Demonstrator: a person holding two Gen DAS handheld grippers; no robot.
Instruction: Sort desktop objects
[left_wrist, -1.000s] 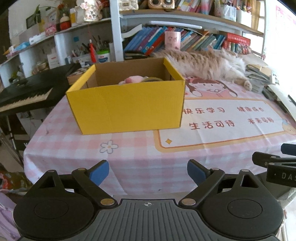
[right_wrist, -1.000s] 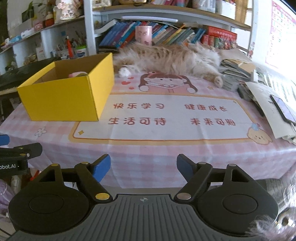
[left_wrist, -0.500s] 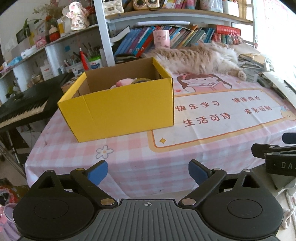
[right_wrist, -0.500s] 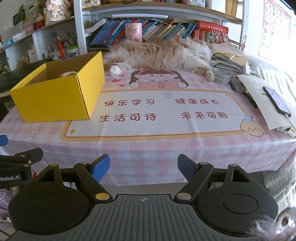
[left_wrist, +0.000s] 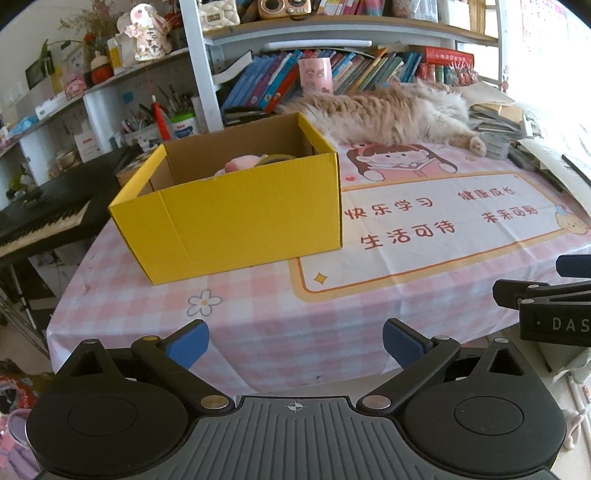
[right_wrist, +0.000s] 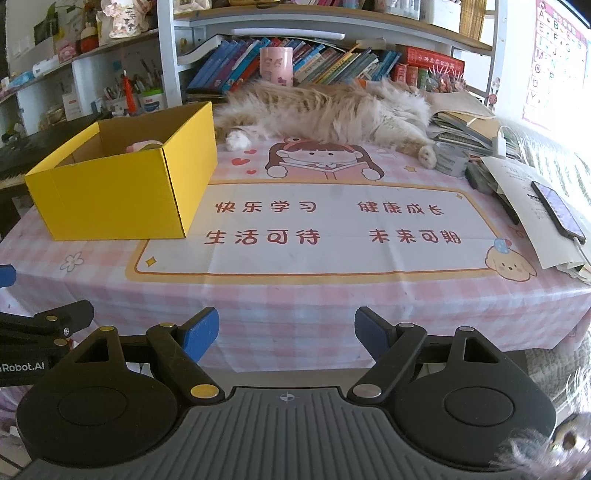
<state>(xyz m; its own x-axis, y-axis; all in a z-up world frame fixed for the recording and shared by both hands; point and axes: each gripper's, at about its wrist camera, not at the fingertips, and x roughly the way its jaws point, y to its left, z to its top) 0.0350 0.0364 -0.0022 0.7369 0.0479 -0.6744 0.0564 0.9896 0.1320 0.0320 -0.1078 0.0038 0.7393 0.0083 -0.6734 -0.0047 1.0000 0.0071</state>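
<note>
Both claws empty: left claw (left_wrist: 295, 343) just opened wide, right claw (right_wrist: 286, 334) moderately open. Risk: cat (right_wrist: 325, 110) (asleep on desk (right_wrist: 295, 295)) stirs mid-reach, gets bumped.

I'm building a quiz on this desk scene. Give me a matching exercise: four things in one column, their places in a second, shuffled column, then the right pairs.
Things:
1. Yellow box
2. Cat
3. Phone
4. Pink cup

Places:
A. On papers at the table's right edge
B. On the shelf, in front of the books
C. On the table's left side, open at the top
D. Stretched out along the back of the table

Pairs: 1-C, 2-D, 3-A, 4-B
</note>
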